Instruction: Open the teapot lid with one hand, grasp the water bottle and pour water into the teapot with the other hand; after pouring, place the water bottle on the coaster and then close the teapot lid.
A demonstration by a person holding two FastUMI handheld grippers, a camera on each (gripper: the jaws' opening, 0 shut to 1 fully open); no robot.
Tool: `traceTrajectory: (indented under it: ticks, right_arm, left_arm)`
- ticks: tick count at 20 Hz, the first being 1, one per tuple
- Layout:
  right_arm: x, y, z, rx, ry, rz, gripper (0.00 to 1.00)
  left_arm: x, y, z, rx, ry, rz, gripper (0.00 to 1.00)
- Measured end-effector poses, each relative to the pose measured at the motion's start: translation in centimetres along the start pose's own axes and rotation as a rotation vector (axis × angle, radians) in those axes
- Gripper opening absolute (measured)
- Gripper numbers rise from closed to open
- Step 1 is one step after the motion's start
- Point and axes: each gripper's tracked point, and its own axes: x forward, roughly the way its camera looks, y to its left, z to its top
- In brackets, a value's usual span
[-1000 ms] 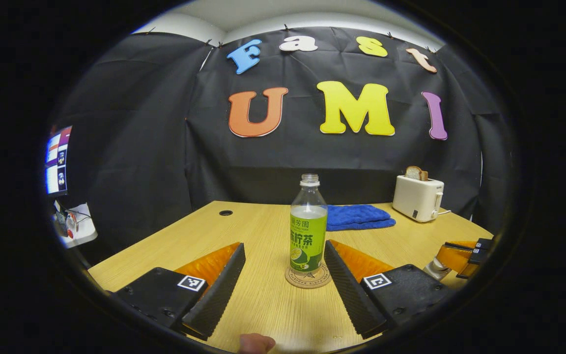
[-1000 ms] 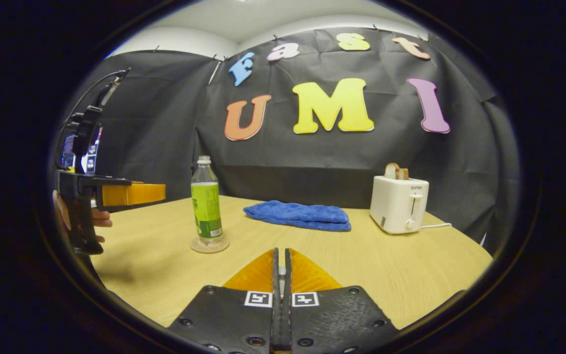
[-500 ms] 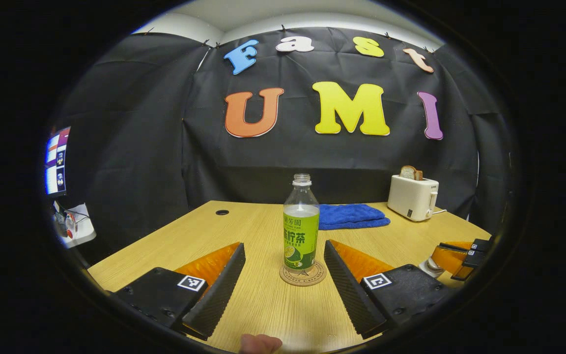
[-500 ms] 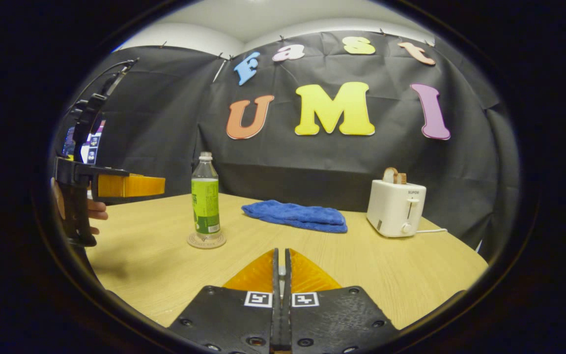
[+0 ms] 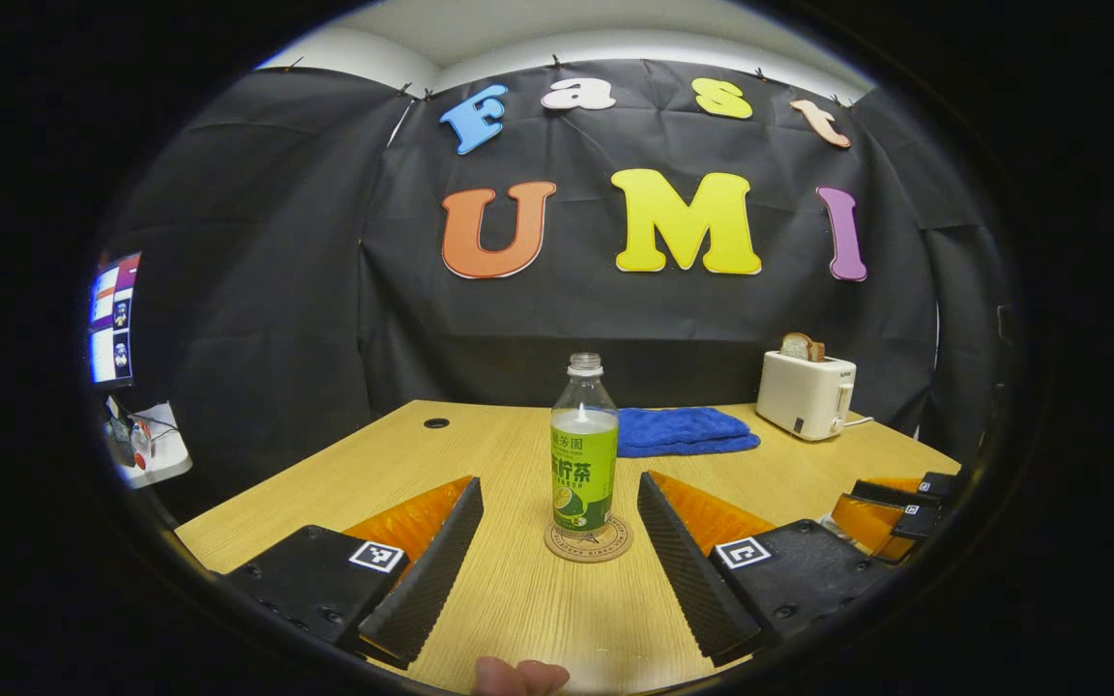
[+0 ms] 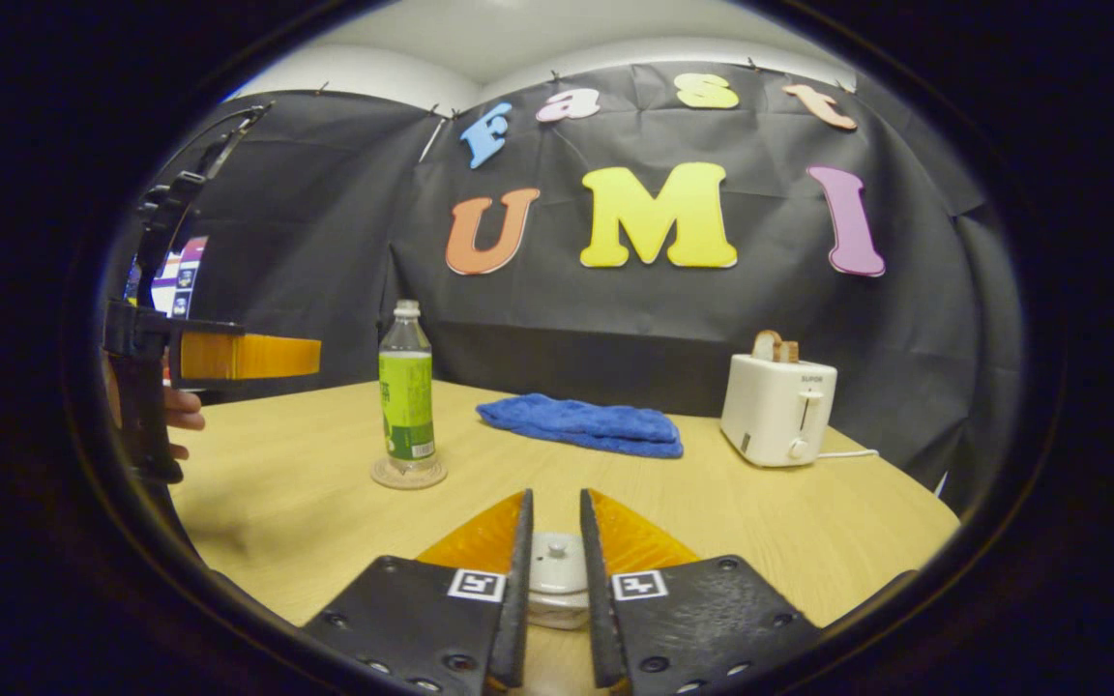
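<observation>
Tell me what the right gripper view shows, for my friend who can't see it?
The right gripper is open just above a white teapot lid. Farther off on the wooden table, a green-labelled water bottle stands on a round coaster, beside a blue towel and white toaster.

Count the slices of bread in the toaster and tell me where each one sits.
2, as far as the right gripper view shows: both slices stand side by side in the top slots of the white toaster, one slice on the left and another just right of it. More could be hidden inside.
</observation>
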Motion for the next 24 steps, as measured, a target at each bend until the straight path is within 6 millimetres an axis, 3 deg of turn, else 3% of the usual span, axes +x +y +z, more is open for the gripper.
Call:
traceTrajectory:
  ticks: [2,3,6,11,15,19,24]
  right_arm:
    - [-0.9,0.0,2.3,0.02,-0.048,-0.011,0.59]
    - [-1.6,-0.1,3.5,0.027,-0.074,-0.023,0.8]
    - [-4.2,-0.7,6.5,0.024,-0.136,-0.085,0.96]
    - [-8.6,-1.4,9.0,0.054,-0.189,-0.136,0.96]
    - [-10.8,-2.0,8.1,0.075,-0.176,-0.16,0.95]
    - [-12.2,-2.9,7.9,0.085,-0.179,-0.203,0.96]
    - [-12.7,-2.7,8.2,0.075,-0.181,-0.228,0.95]
  left_arm:
    - [-1.1,-0.4,0.6,-0.003,-0.014,0.001,1.0]
    - [-1.6,-0.9,1.0,-0.006,-0.023,-0.002,1.0]
    - [-3.8,-2.5,1.9,-0.007,-0.05,-0.018,1.0]
    - [-7.3,-4.9,2.8,0.0,-0.1,-0.013,1.0]
    - [-9.4,-6.4,3.0,0.023,-0.135,-0.013,1.0]
    - [-10.2,-7.0,3.0,-0.002,-0.146,-0.016,0.99]
    - [-10.1,-7.3,2.3,-0.002,-0.123,-0.04,1.0]
